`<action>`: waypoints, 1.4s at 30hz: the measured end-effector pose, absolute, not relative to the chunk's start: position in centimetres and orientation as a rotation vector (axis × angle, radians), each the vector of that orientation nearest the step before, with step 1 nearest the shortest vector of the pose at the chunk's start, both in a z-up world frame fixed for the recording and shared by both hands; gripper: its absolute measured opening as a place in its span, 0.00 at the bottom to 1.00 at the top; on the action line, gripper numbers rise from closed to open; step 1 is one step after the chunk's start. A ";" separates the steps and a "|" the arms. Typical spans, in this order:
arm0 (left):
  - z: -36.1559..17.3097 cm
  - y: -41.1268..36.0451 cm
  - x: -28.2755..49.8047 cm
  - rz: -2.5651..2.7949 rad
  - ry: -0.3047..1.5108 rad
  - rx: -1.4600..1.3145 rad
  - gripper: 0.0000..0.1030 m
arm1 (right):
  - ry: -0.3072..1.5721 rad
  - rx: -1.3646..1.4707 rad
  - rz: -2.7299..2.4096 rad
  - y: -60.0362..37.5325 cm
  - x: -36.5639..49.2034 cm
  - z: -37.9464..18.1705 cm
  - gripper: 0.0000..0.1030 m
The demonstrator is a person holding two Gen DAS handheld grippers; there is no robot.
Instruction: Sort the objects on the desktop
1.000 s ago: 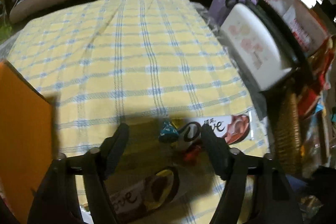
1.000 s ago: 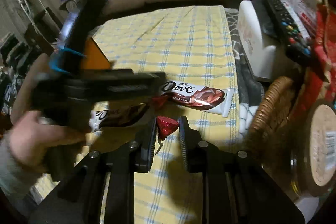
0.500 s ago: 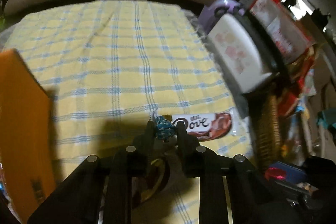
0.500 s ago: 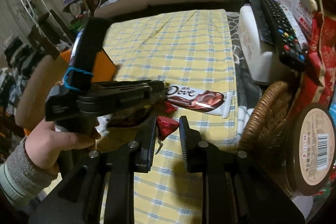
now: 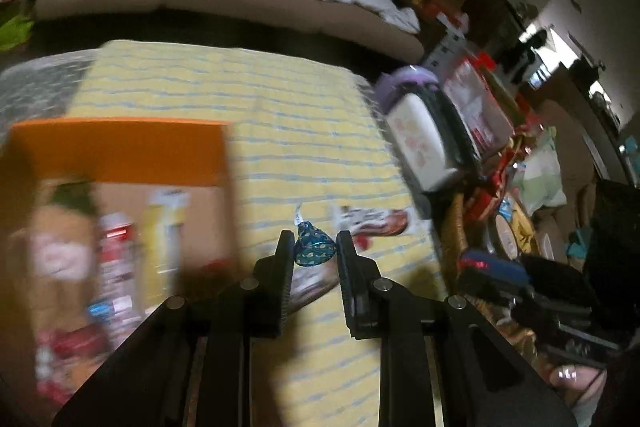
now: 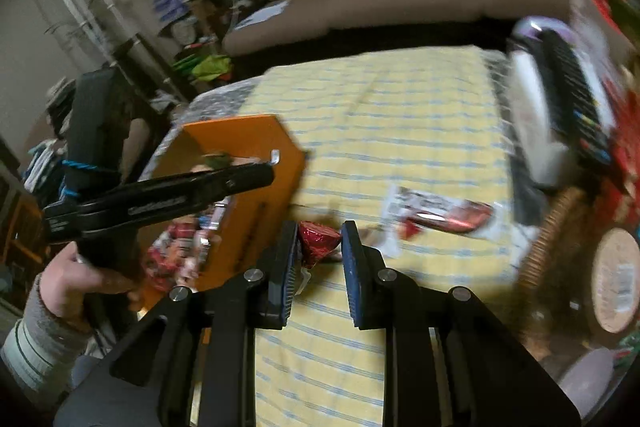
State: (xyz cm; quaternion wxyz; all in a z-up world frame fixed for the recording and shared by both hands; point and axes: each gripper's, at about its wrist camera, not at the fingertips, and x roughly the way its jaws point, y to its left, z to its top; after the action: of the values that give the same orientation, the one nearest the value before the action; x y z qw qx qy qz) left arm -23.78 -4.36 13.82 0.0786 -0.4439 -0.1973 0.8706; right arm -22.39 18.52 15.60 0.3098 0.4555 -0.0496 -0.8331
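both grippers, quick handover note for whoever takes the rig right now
Left gripper: shut on the blue candy, lifted beside the orange box.
Right gripper: shut on the red candy, held above the yellow cloth.
Box already holds snack packs.
Left to do: drop both candies, then the Dove bar and a second, darker wrapper on the cloth.

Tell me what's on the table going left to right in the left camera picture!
Orange box → blue candy in the left tongs → chocolate bar → white box.
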 end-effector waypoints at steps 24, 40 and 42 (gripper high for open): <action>6.8 -17.2 -18.7 2.628 -0.822 -1.518 0.49 | 0.062 1.357 -2.031 0.3 -24.4 9.2 0.29; 13.4 -4.5 -22.3 2.570 -0.603 -1.312 0.58 | 0.045 1.377 -2.363 19.4 -25.6 12.7 0.40; 13.2 -2.9 -23.2 2.557 -0.615 -1.311 0.58 | 0.041 1.408 -2.375 20.7 -25.8 11.5 0.40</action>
State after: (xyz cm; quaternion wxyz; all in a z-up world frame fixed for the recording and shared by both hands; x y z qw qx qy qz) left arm -23.15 -2.89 13.21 0.1013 -0.4438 -0.2081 0.8657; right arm -25.81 20.68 11.48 0.1889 0.5007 0.0146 -0.8446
